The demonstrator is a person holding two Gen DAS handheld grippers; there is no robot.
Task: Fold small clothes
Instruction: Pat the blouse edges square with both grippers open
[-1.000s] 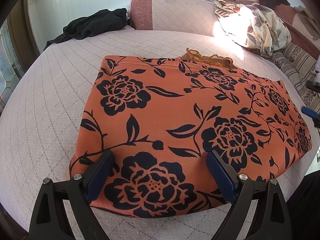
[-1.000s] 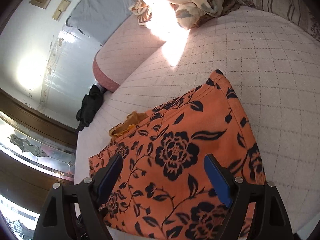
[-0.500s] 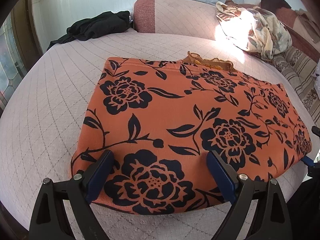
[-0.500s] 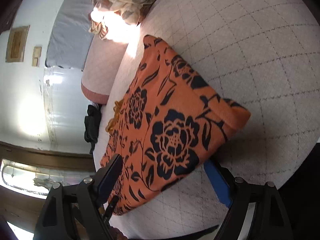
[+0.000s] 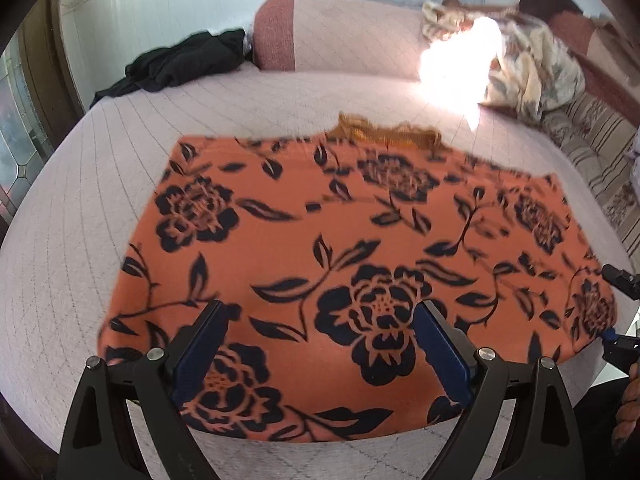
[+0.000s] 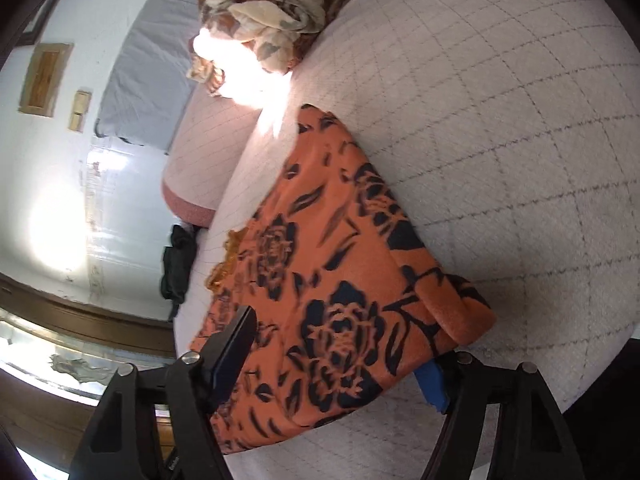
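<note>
An orange garment with black flowers (image 5: 352, 248) lies flat on the pale quilted bed (image 5: 80, 220). A strip of orange lace (image 5: 384, 134) peeks out at its far edge. My left gripper (image 5: 320, 344) is open and hovers over the garment's near edge. My right gripper (image 6: 340, 356) is open and straddles the garment's near right corner (image 6: 460, 320), one finger above the cloth and one below. The right gripper also shows at the right edge of the left wrist view (image 5: 620, 312).
A black garment (image 5: 180, 64) lies at the far left of the bed. A crumpled floral cloth (image 5: 520, 68) lies at the far right beside a bolster (image 5: 340, 36). A striped cushion (image 5: 592, 152) runs along the right side.
My left gripper has shifted right along the garment's near edge. My right gripper has closed in on the right corner, which now lies between its fingers.
</note>
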